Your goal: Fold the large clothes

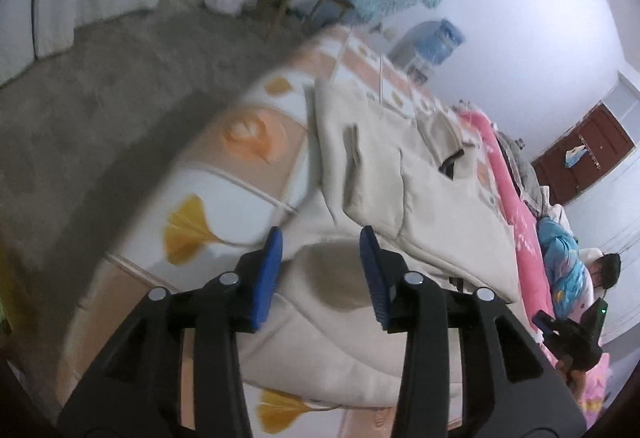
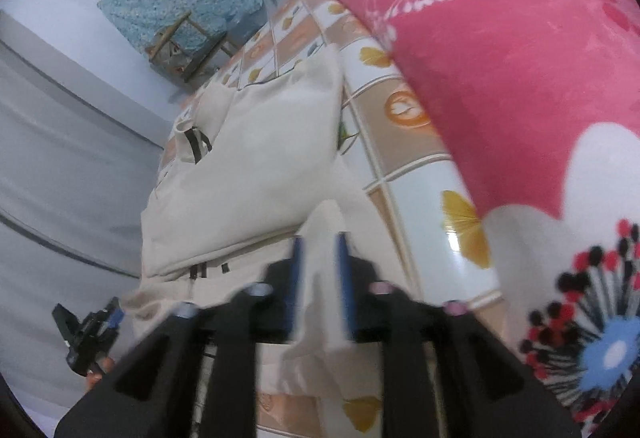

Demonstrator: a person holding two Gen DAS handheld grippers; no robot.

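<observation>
Looking down your left gripper (image 1: 320,238), you see its blue pads spread apart above the cream garment (image 1: 400,174), gripping nothing. Your right gripper (image 2: 319,242) likewise stands parted, a cream fold showing between its pads but not pinched. The garment lies partly folded on the leaf-patterned bedsheet (image 2: 400,146). Beyond it, a pink blanket (image 2: 500,58) borders the bed.

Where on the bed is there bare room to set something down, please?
Bare patterned sheet lies between the cream garment and the bed edge toward the grey floor, and a narrower strip runs between garment and pink blanket. The blanket side is crowded.
</observation>
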